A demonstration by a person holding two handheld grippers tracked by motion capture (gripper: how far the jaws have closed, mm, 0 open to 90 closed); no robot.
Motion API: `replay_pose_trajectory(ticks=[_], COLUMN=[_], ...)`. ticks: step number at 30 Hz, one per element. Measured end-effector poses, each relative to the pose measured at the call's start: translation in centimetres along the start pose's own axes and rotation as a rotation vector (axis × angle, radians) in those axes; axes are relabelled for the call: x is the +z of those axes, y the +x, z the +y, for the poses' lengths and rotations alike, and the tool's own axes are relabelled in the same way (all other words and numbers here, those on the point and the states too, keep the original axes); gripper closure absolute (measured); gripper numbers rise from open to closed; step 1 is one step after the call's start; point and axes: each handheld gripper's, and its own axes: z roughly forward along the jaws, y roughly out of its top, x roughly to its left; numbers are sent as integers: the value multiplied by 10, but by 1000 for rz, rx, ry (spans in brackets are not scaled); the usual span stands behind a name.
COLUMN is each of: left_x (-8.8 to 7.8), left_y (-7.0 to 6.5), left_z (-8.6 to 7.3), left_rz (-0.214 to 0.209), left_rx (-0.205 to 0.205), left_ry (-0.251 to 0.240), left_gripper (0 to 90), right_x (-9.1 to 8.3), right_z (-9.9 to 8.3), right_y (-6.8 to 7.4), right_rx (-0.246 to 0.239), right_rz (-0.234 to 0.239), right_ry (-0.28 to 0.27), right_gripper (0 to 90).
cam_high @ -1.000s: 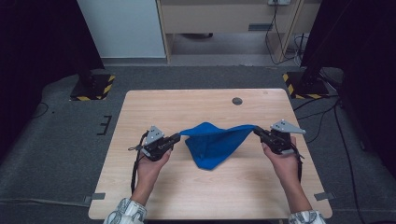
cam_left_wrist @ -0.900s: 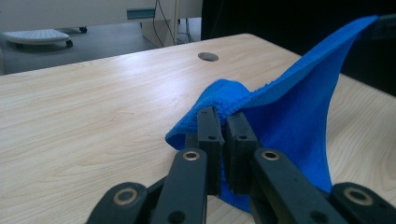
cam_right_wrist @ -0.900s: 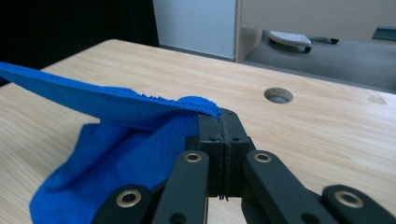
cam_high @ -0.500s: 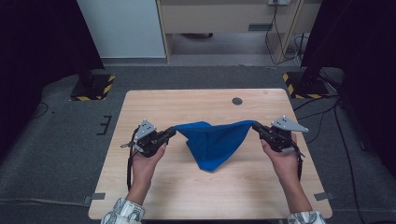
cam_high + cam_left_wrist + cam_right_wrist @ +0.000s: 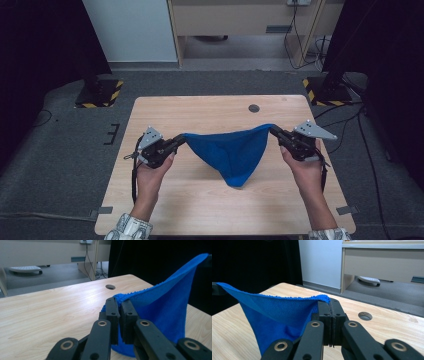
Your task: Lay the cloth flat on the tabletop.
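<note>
Now both hands are rising: the left gripper point(image 5: 179, 141) and right gripper point(image 5: 276, 133), each clamped tight on a corner of the blue cloth point(image 5: 232, 152), are lifting it higher off the table point(image 5: 200, 107), its middle sagging between them, seemingly for spreading

The high view looks steeply down from above the desk's point(image 5: 200, 112) near edge, while both gripper views sit low and close, facing each other over its middle.
</note>
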Motion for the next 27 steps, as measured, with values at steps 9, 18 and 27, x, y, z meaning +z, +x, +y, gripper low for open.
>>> replay_pose_trajectory(ticks=[9, 18, 27], left_x=[-9, -4, -20], left_y=[-14, -18, -26], left_z=[19, 31, 48], left_rz=[-7, -6, 7], left_rx=[36, 59, 96], left_ry=[-38, -30, -29], left_gripper=[863, 863, 858], right_x=[-5, -12, -25], right_z=[4, 15, 23], right_y=[2, -1, 1], right_rx=[-6, -22, -43], right_rz=[9, 7, 7], right_ry=[-7, -22, -35], right_gripper=[894, 894, 894])
